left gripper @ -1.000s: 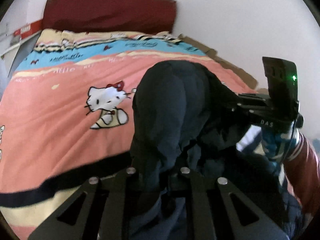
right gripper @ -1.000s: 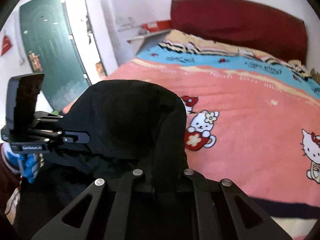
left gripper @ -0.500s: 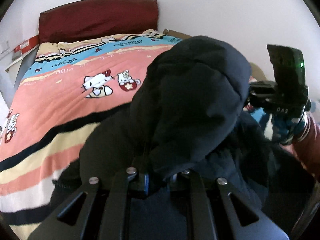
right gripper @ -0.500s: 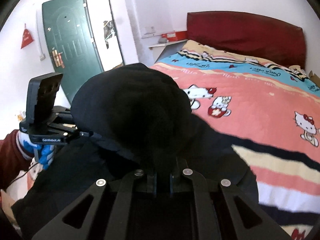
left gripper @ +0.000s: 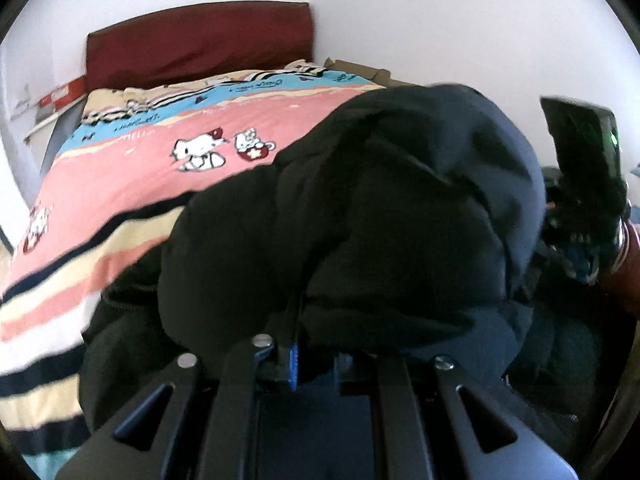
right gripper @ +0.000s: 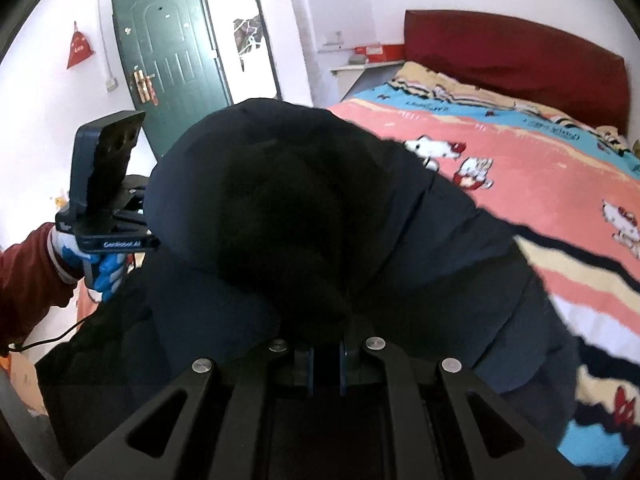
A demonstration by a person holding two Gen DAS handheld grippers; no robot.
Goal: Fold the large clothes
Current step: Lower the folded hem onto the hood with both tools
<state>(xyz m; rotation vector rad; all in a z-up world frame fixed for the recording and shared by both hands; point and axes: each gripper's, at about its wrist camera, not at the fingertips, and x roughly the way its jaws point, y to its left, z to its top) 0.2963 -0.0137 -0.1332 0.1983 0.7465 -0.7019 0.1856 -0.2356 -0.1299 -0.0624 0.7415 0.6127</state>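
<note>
Both tongs are clenched on one bulky dark navy padded jacket [left gripper: 400, 208], each biting a fold of its fabric right at the fingertips. The left tongs [left gripper: 316, 360] grip the cloth low in the left wrist view, and the right tongs [right gripper: 326, 360] do likewise in the right wrist view. The jacket bulges up in a rounded hump between the two, its lower part spreading over the near end of the bed's pink, cream and blue cartoon-cat quilt [left gripper: 132, 184]. A gloved hand [right gripper: 100, 268] in a dark red sleeve [right gripper: 28, 272] carries the left tool. Behind the bed stands a dark red headboard [right gripper: 512, 52] against the white wall, and a green panelled door [right gripper: 172, 52] hangs open beside a bright doorway.
</note>
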